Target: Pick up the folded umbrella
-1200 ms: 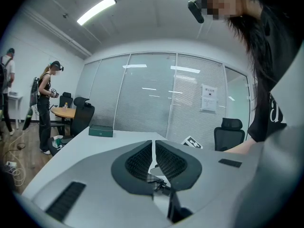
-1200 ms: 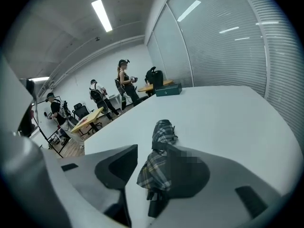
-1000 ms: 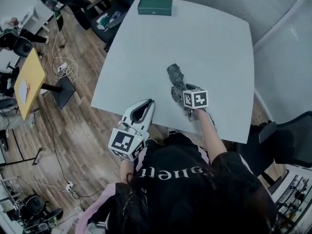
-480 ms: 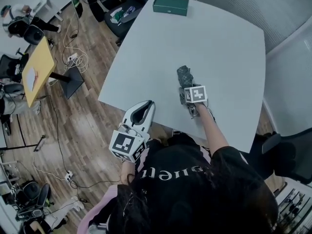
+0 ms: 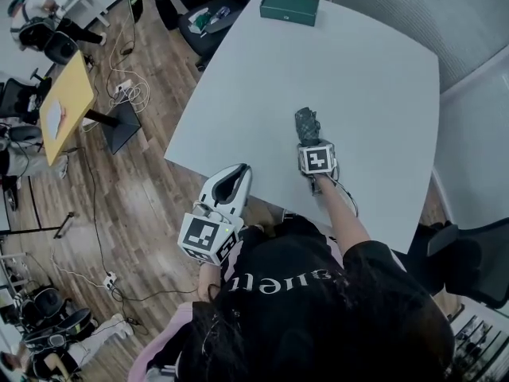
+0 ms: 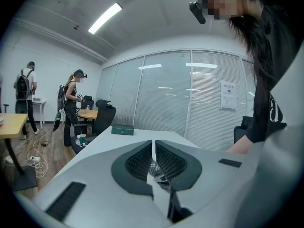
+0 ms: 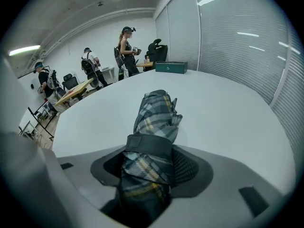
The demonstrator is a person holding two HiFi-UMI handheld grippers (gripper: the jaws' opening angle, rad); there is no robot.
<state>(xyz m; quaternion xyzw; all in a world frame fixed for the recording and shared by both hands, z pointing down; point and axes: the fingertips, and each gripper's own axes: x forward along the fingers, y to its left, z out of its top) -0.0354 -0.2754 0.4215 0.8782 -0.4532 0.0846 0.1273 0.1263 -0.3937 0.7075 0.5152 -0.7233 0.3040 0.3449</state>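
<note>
The folded umbrella (image 5: 307,124), plaid grey-green with a dark strap, lies on the white table (image 5: 358,78) near its front edge. My right gripper (image 5: 308,143) points steeply down over its near end. In the right gripper view the umbrella (image 7: 154,110) runs away from me between the jaws, which are closing; both pads (image 7: 186,165) touch its strapped part. My left gripper (image 5: 235,180) hangs off the table's front left edge, above the wooden floor. Its jaws are shut with nothing between them (image 6: 153,144).
A green box (image 5: 289,8) rests at the table's far edge. Office chairs (image 5: 203,22) stand beyond the far left corner, and a yellow table (image 5: 64,106) with cables is on the floor to the left. People (image 7: 126,49) stand farther off.
My right gripper has sunk onto the near end of the umbrella, so less of it shows. The left gripper has barely shifted.
</note>
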